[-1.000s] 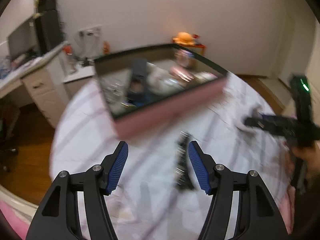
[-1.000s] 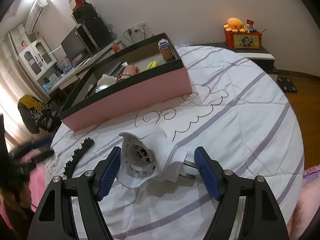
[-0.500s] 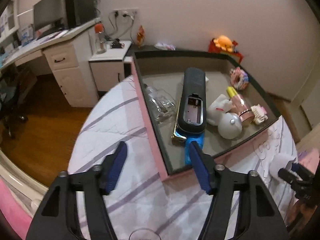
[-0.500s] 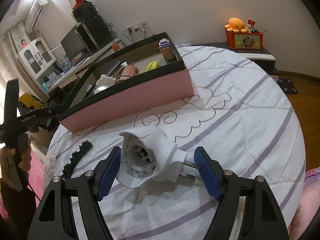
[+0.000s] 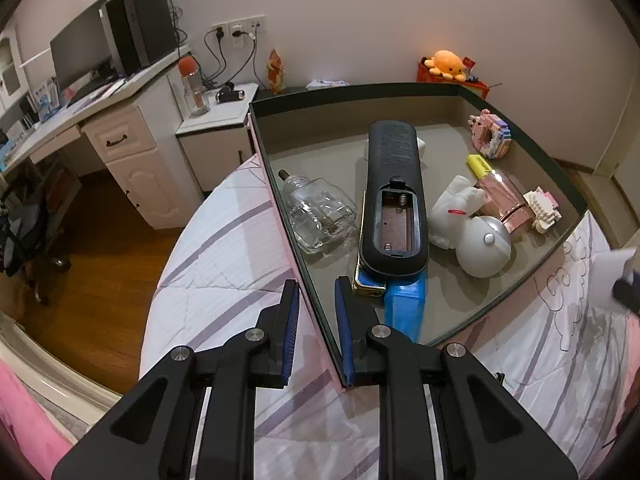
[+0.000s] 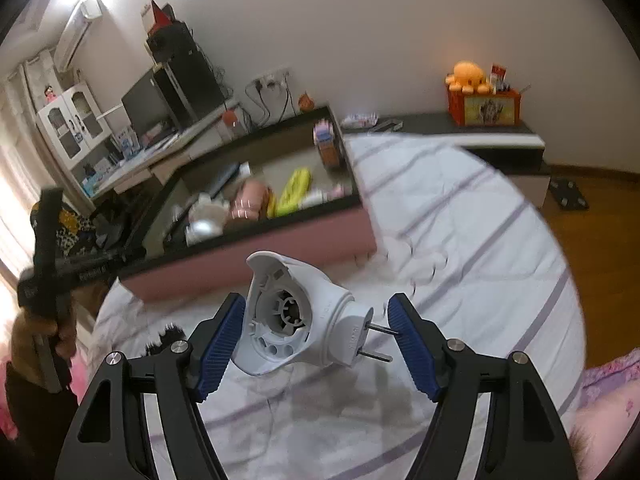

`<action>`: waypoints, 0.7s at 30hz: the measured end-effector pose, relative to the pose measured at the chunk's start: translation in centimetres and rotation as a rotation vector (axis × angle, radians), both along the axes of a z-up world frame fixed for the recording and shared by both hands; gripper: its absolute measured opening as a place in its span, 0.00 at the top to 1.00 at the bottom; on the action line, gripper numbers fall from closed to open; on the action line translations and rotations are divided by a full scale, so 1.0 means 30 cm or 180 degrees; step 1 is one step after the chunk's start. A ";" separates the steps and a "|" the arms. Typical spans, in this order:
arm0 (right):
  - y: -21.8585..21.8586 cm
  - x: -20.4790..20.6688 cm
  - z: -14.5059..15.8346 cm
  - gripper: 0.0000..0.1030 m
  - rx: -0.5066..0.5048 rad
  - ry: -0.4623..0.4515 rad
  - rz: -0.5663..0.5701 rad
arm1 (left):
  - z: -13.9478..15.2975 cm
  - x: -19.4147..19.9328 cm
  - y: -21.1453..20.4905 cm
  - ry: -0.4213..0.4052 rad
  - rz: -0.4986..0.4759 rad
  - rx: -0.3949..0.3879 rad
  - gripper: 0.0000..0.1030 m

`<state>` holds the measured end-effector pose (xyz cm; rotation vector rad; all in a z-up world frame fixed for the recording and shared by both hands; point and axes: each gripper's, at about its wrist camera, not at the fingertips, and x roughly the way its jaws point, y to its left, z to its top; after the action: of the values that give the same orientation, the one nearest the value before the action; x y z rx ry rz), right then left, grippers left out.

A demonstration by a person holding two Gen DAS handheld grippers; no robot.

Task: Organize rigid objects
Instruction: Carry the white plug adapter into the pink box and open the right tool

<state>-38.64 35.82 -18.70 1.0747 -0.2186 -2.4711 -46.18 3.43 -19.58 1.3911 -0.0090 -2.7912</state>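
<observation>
1. Bedroom setting: white bedspread (image 6: 460,216) with purple stripes underfoot of everything, wooden floor (image 5: 100,264) around it, plain pale wall behind.
2. Nearest in the left wrist view: left gripper (image 5: 316,332), blue pads drawn close together and pinching the near side wall of the box (image 5: 520,140), one pad outside the pink face, one inside the dark rim.
3. Just past that grip, inside the box: blue packet (image 5: 404,304) under the near end of a black remote (image 5: 394,200), lying face down with its battery bay uncovered.
4. Left of the remote: clear glass bottle (image 5: 320,212) on its side.
5. Right of the remote: white figurine (image 5: 460,208), round white ball (image 5: 484,248) touching it, pink tube (image 5: 504,196) with a yellow marker (image 5: 480,164) at its far end, small block toys near the far right wall.
6. Nearest in the right wrist view: right gripper (image 6: 316,344), spread wide around a white plug-in device (image 6: 296,316), left pad against its open round end, right pad at the tips of its two metal prongs; device lifted or resting on the bedspread cannot be told.
7. Left of that device, on the bedspread: black toothed strip (image 6: 164,340), mostly hidden by the gripper.
8. Farther back: desk (image 5: 120,120) with monitor (image 5: 80,52) and speaker, orange plush octopus (image 6: 468,76) on a red box against the wall.
</observation>
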 end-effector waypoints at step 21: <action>-0.246 -0.317 0.105 0.27 0.0559 0.0295 0.0087 | -0.014 -0.020 -0.016 -0.0022 -0.0071 0.0130 0.79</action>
<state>-48.15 28.42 -15.55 1.0213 0.0421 -2.5455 -46.77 2.94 -19.99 1.4181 0.0328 -2.8204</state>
